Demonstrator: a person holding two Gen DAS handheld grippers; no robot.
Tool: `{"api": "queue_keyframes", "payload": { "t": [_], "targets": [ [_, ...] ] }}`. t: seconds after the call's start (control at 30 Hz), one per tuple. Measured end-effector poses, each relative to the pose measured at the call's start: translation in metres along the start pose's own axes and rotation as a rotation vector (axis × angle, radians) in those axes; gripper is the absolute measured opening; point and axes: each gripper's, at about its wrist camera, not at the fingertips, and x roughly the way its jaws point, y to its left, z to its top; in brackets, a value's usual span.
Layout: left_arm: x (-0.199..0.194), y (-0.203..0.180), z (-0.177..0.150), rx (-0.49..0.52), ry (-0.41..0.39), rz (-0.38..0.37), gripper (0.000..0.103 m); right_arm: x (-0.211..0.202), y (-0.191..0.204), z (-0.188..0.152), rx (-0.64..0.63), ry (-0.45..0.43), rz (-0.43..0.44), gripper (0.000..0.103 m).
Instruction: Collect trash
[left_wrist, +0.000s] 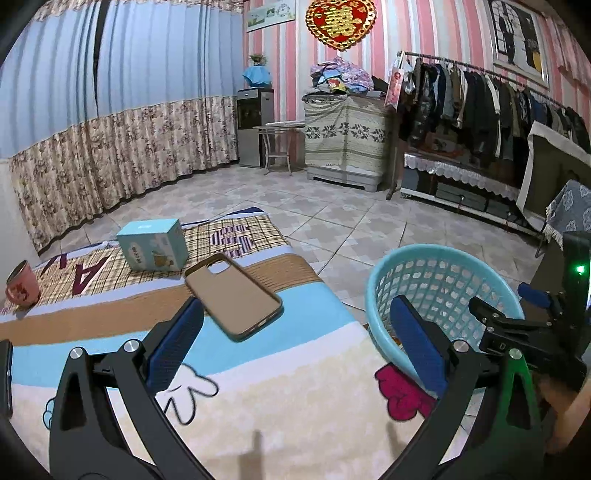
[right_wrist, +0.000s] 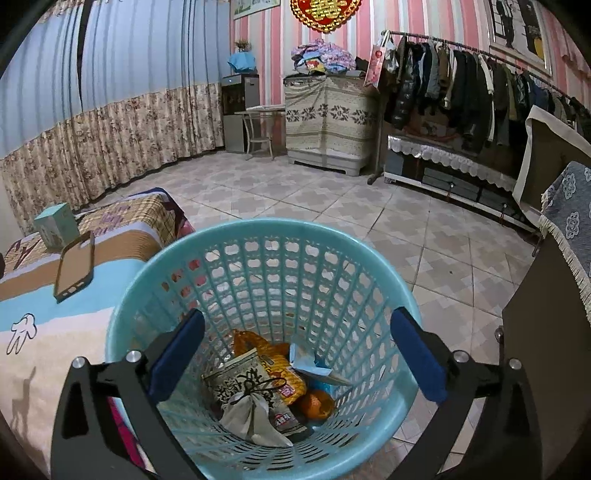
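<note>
Below right gripper (right_wrist: 295, 354), jaws wide, empty: basket (right_wrist: 122, 314) of wrappers (right_wrist: 255, 373), light, crinkly; pinch edges. Left gripper (left_wrist: 295, 339) likewise wide, empty.

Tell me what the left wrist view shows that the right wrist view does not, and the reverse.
Only the left wrist view: a pink mug at the bed's left edge, and the right gripper open above the basket.

Only the right wrist view: the trash at the bottom of the basket, namely snack wrappers, a white pouch and an orange.

Both: the blue basket, the phone case and the small box.
</note>
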Motion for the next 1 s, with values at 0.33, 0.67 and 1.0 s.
{"api": "queue_keyframes", "payload": {
  "t": [0.33, 0.67, 1.0],
  "targets": [
    [-0.058, 0.038, -0.015, -0.029, -0.057, 0.05, 0.098, -0.05, 0.035, -0.003, -0.022, -0.053, 0.037, 0.098],
    [-0.126, 0.09, -0.044, -0.046, -0.096, 0.171, 0.098, -0.116, 0.089, -0.014, -0.022, -0.094, 0.147, 0.098],
    [-0.175, 0.131, -0.08, -0.091, -0.092, 0.248, 0.098, -0.171, 0.156, -0.045, -0.104, -0.136, 0.22, 0.098]
  ]
}}
